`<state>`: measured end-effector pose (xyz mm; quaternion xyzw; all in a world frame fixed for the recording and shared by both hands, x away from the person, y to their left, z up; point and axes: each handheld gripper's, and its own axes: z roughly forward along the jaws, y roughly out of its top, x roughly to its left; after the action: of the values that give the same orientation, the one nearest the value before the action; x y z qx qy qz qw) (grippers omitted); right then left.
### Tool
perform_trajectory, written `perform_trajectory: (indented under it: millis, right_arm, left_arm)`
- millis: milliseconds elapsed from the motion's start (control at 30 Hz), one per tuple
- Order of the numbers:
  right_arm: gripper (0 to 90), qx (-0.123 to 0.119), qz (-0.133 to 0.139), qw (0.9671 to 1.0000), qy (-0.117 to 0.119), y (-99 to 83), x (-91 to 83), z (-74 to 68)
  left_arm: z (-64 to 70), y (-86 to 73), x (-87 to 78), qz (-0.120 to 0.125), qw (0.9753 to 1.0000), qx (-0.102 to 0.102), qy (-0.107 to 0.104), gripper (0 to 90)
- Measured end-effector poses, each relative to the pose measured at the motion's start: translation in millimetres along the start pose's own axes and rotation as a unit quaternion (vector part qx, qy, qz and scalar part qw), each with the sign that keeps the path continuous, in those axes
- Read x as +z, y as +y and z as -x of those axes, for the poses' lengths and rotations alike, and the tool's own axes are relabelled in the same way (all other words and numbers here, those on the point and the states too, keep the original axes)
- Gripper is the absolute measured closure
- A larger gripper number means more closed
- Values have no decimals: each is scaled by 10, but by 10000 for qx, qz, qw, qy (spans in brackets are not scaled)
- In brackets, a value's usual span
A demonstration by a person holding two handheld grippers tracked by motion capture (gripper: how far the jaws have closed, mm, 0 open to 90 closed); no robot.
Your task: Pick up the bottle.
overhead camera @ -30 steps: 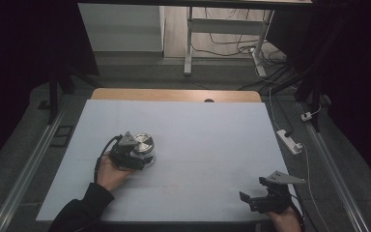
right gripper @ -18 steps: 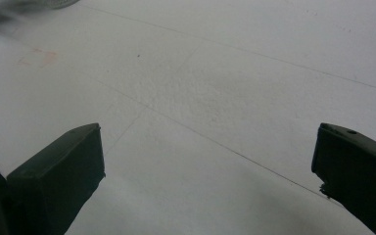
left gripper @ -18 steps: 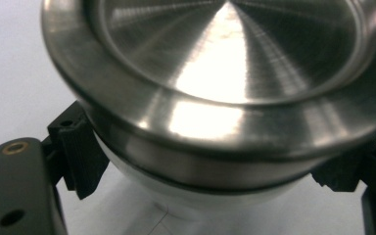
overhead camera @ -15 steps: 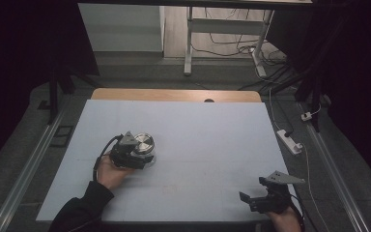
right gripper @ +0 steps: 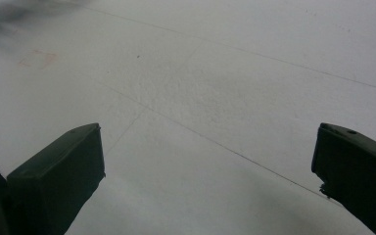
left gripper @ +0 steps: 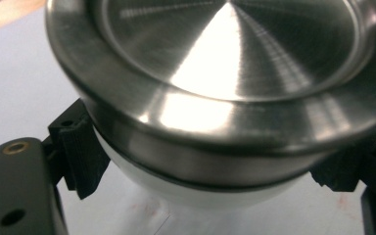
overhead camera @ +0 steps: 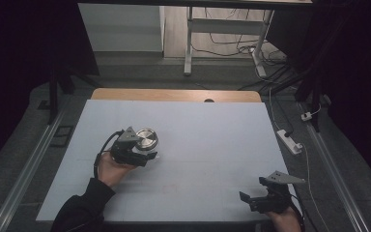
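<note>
Left gripper [overhead camera: 142,153] jaws apparently pinch the steel-lidded jar [left gripper: 225,98]; right gripper [overhead camera: 256,198] jaws spread.

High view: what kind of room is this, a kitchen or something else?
Probably a lab or workshop, not a kitchen. A bare pale table sits in a dark room, loose cables trail over the floor beyond it, and a power strip lies beside the table. The left gripper holds a metal tin.
</note>
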<state>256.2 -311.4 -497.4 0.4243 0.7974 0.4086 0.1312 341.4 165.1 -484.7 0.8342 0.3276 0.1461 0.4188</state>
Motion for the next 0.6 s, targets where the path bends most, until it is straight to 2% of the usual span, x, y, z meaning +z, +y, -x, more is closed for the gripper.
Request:
perform_trajectory:
  millis: [400, 600]
  right_arm:
    - [0, 4, 8, 10000, -2, -2, -2, 1]
    - [0, -1, 7, 10000, 1, -2, -2, 1]
  left_arm:
    - [218, 317, 53, -60, 9984, 423, -372, 158]
    - [302, 421, 106, -130, 9970, 593, -481, 158]
